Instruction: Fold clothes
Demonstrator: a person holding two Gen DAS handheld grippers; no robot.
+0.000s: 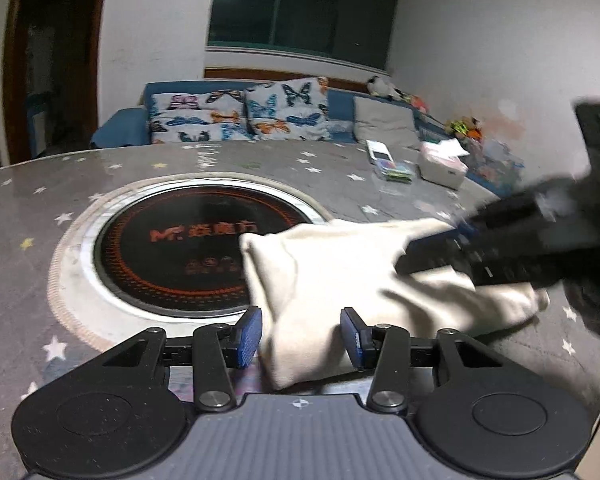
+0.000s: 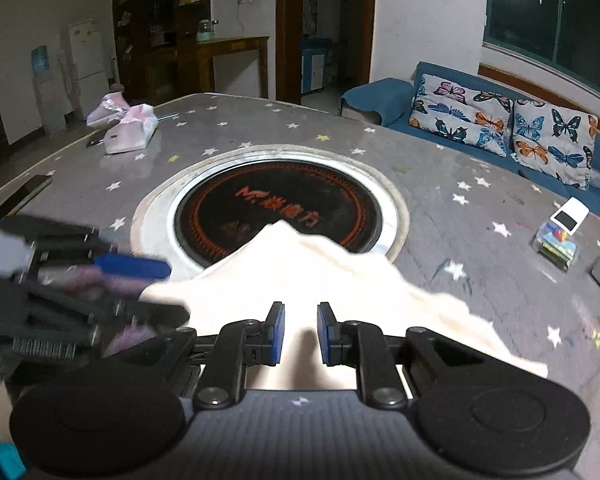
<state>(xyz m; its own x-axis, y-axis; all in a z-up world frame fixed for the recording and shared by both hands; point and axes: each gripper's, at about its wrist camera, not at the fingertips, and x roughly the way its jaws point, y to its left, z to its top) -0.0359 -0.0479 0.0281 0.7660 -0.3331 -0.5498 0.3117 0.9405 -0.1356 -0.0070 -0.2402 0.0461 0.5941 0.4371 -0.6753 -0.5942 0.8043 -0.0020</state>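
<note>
Left wrist view: the left gripper (image 1: 301, 336) pinches the cream garment (image 1: 332, 272), which spreads toward two o'clock over the starred table (image 1: 260, 160) and the cooktop's (image 1: 172, 240) rim.

Right wrist view: the right gripper (image 2: 300, 334), nearly pressed together, pinches the garment's (image 2: 300, 264) near edge; the blurred left gripper (image 2: 132, 276) sits at nine o'clock.

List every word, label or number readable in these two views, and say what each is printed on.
"Mr." in orange, then Chinese characters too blurred to read: on the round black induction cooktop set into the star-patterned grey table.
A smaller orange line below it: blurred, unreadable.
White box, small packets: print too small.
</note>
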